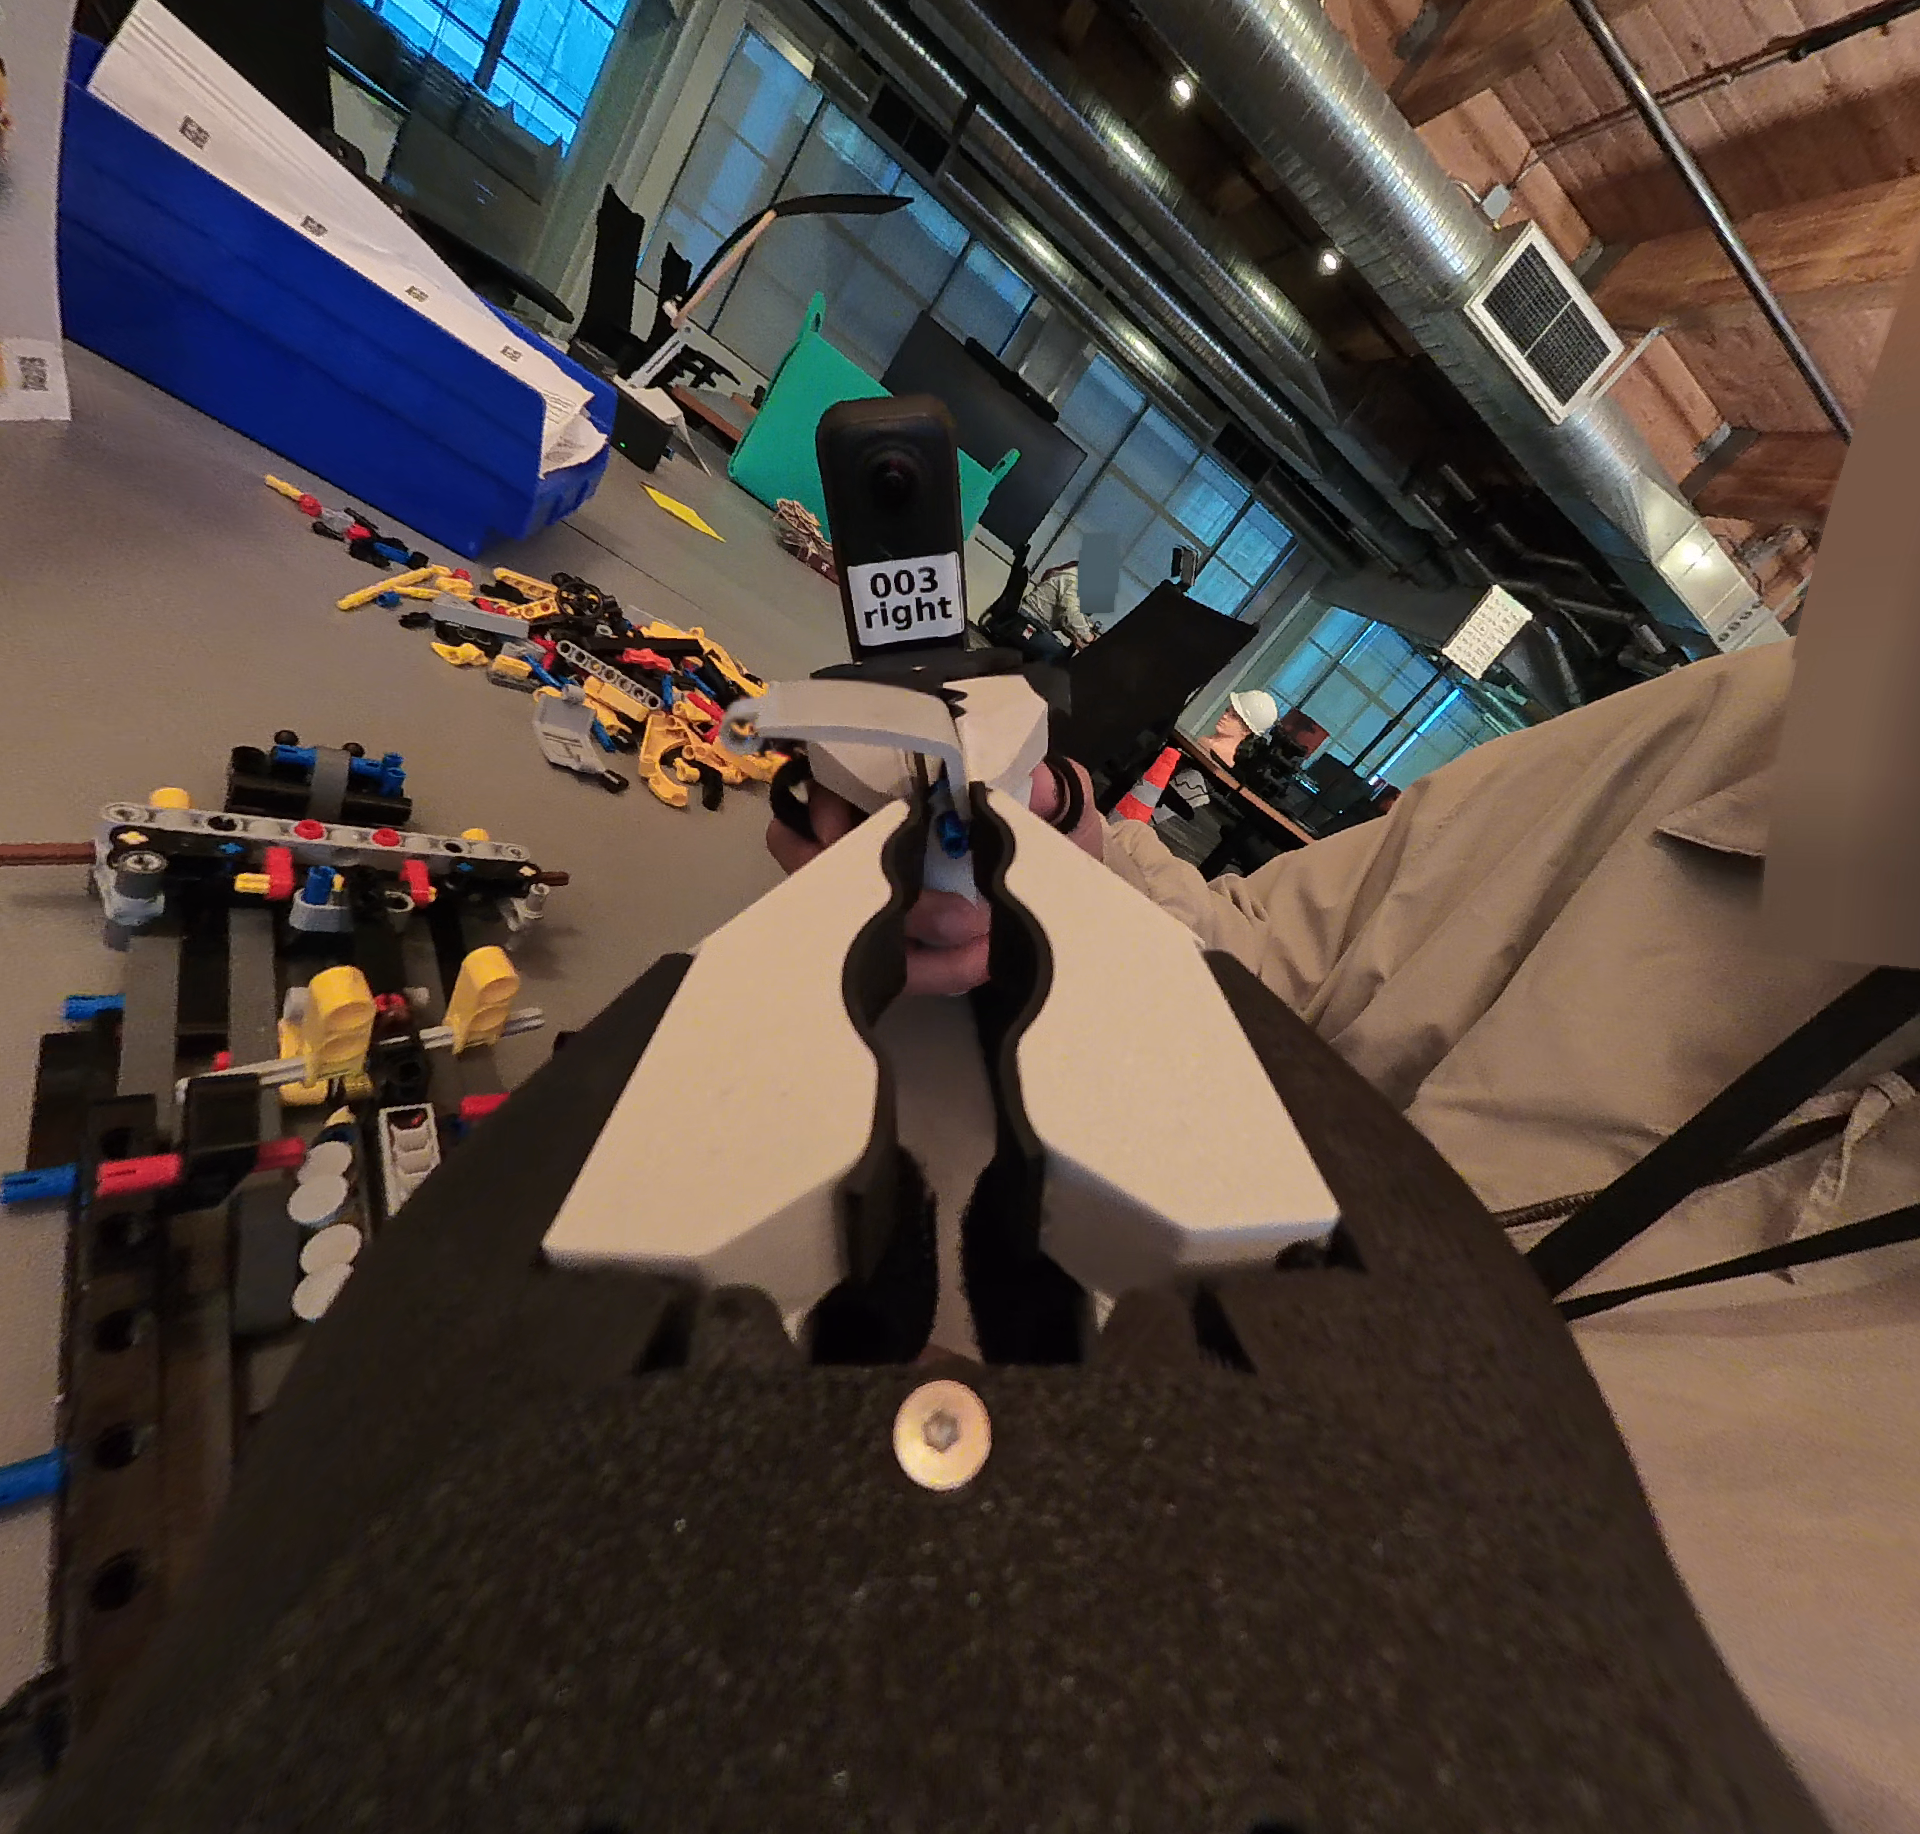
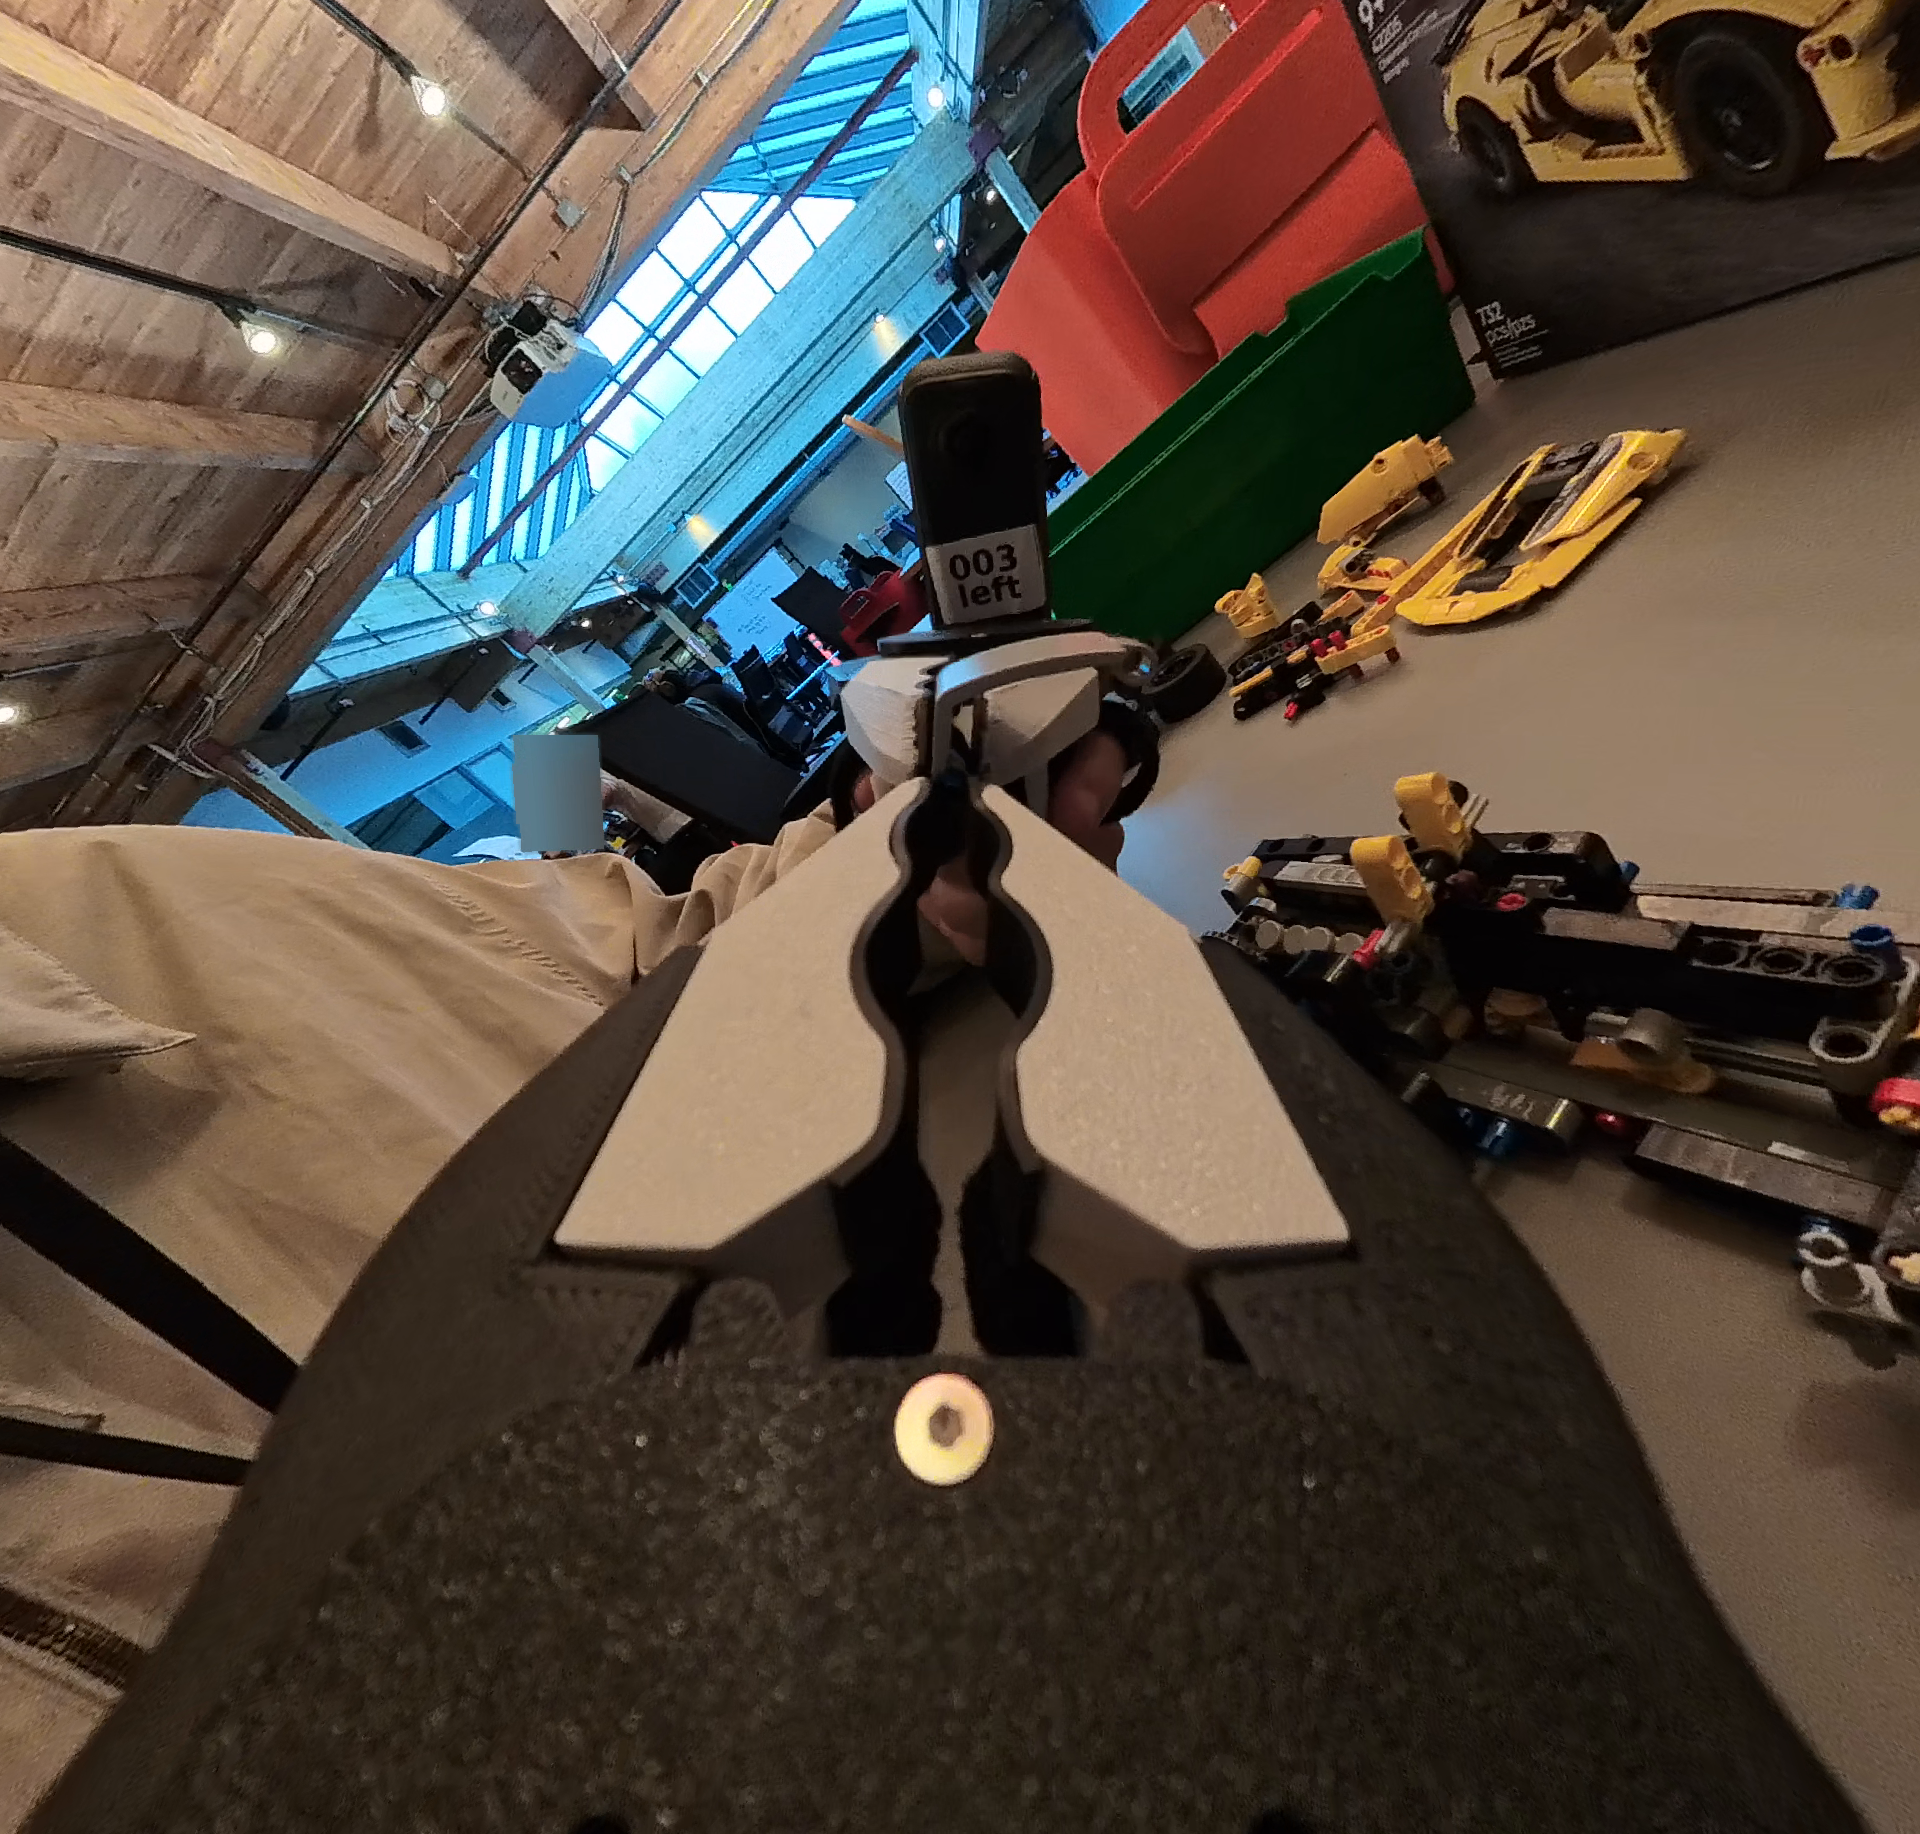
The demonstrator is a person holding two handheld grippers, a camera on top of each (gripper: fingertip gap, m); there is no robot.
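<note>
My two grippers point at each other, tip to tip, above the grey table [image 1: 156,621]. My left gripper [image 1: 948,810] is shut on a small light grey piece [image 1: 953,872] with a blue pin [image 1: 950,832] in it. My right gripper [image 2: 951,797] is shut, with the blue pin [image 2: 949,783] just showing at its tips. In each view the other gripper's white housing [image 1: 1003,730] [image 2: 1029,709] and camera stand right behind the tips, with a hand below. A partly built black model chassis [image 1: 260,963] [image 2: 1558,943] lies on the table beside them.
A pile of loose yellow, black and red pieces [image 1: 623,672] and a blue bin [image 1: 291,330] lie behind the chassis. Yellow body panels [image 2: 1507,537], a black wheel [image 2: 1190,681], a green bin [image 2: 1247,475], a red carry box [image 2: 1174,226] and a printed carton [image 2: 1662,122] lie farther off. A beige sleeve [image 1: 1455,901] borders the grippers. The grippers are tip to tip, or close to it.
</note>
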